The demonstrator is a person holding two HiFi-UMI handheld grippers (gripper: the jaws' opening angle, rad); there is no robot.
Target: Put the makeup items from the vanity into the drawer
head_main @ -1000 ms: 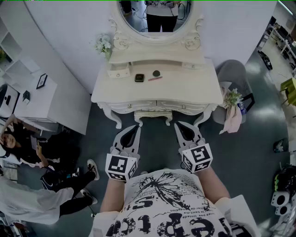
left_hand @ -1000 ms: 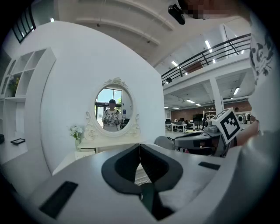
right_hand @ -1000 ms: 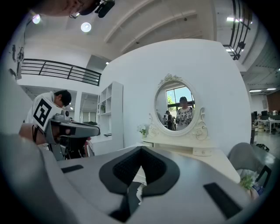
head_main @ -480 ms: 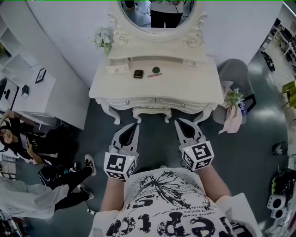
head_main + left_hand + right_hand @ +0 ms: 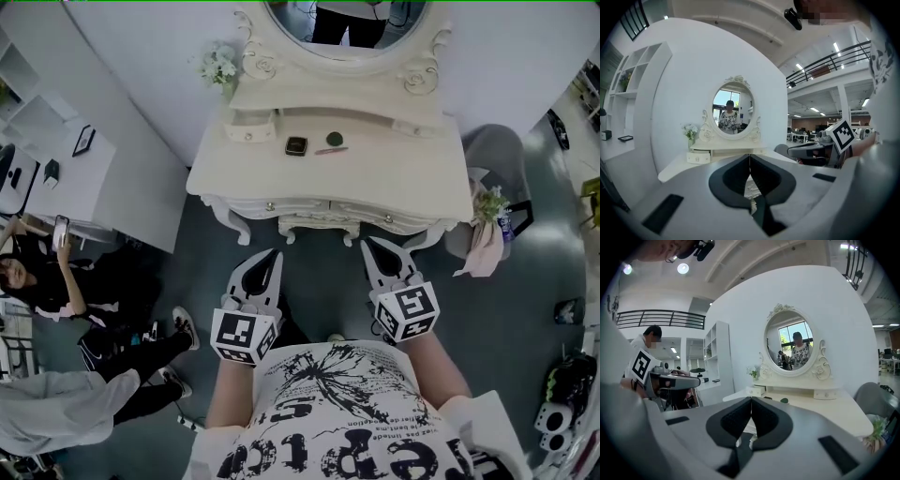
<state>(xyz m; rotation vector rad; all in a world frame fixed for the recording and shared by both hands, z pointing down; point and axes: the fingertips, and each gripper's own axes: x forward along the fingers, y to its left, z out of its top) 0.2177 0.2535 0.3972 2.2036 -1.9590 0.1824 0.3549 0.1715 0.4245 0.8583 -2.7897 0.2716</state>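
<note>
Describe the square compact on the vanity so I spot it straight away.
Find the white vanity under the oval mirror. Three small items lie on its top near the back; the compact is the leftmost. It is dark and square, unlike the round dark disc and thin pink stick beside it.

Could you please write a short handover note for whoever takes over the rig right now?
Grippers: the left gripper is shut and empty, held in front of the vanity. The right gripper is the same, beside it.
Items: the square compact, round dark case and pink pencil lie toward the back of the vanity top.
Done: nothing. The front drawers look closed.
Left: open a drawer and put all three in.
</note>
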